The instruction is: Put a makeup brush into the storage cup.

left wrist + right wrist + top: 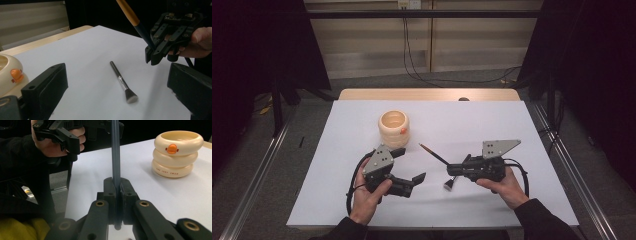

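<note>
Right gripper (116,195) clamped low on pencil (434,153), left gripper (409,170) open; could pivot, miss cream holder (394,129).

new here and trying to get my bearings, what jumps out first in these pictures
The right tool is shut on a dark pencil-like stick with a yellow-orange far part, held above the white table. Beneath it a small makeup brush lies flat on the table. Behind the open left tool stands a cream ringed cup with an orange mark.

right claw (454,170) gripping pencil (434,153), seemingly, left claw (411,166) open
</note>
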A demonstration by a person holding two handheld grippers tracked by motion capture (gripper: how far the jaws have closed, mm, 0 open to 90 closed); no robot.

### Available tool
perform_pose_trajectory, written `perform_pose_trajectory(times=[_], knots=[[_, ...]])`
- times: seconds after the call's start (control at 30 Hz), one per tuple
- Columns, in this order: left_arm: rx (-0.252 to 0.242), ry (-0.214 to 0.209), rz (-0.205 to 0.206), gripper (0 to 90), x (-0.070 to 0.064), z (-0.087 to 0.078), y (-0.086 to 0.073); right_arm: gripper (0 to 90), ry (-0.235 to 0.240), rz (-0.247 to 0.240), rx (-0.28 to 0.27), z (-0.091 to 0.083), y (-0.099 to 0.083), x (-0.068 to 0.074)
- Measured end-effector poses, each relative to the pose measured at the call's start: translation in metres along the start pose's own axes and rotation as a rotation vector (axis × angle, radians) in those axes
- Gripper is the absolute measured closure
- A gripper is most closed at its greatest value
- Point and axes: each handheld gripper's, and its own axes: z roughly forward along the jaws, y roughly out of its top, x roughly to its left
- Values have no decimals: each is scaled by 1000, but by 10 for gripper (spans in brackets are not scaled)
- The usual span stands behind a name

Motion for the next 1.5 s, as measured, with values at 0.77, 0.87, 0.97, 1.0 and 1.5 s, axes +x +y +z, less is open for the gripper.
perform_pose_trajectory(times=[0.77,0.87,0.97,1.0,1.5], knots=[[-15,-10,-16,123,-10,23,22,849,-3,11,8,4,-2,-3],[-35,-45,-7,170,-14,28,26,850,-5,13,4,4,-2,-3],[-23,-29,-6,219,-15,30,30,850,-4,10,2,3,-2,-3],[-38,-41,-15,247,-15,31,30,850,-7,10,6,3,-2,-2],[-61,-58,-84,602,-9,25,31,849,-19,11,-2,3,-3,-3]])
